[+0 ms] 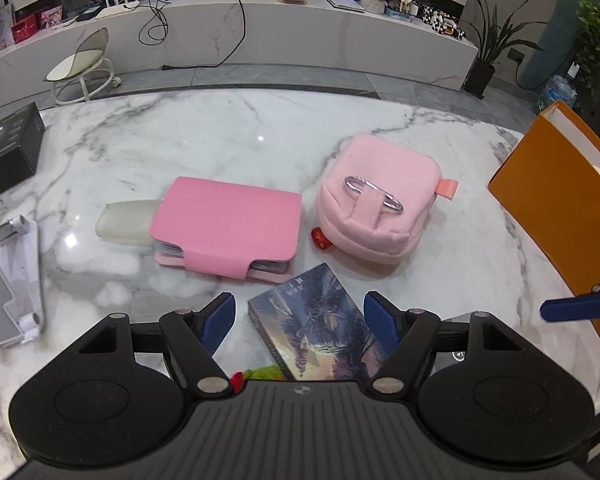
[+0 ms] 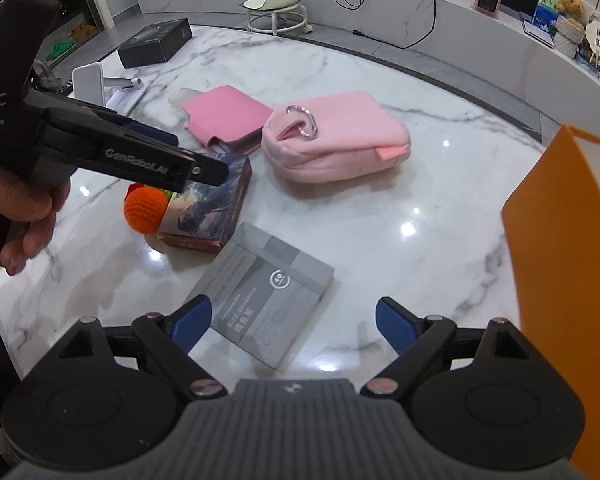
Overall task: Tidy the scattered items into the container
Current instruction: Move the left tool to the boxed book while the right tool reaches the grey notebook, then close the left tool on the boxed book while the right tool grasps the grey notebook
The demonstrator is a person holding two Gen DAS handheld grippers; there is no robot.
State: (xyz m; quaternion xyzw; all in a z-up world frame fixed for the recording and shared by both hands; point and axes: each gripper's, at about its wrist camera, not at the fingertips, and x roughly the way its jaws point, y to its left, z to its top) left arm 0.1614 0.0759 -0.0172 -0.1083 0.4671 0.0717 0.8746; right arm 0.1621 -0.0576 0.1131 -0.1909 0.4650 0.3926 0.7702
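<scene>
Already both grippers hang released: the left gripper (image 1: 300,320) straddles the illustrated box (image 1: 320,324), the right gripper (image 2: 294,322) hovers above the grey box (image 2: 266,304), near the orange container (image 2: 568,280). Closing off-centre could skid either box across the slick marble table (image 1: 260,128).

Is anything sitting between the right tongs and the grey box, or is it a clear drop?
Nothing visible blocks it. The right tongs are open directly over the grey box, bare marble around it. The illustrated box and the left tongs lie further off to the left.
</scene>
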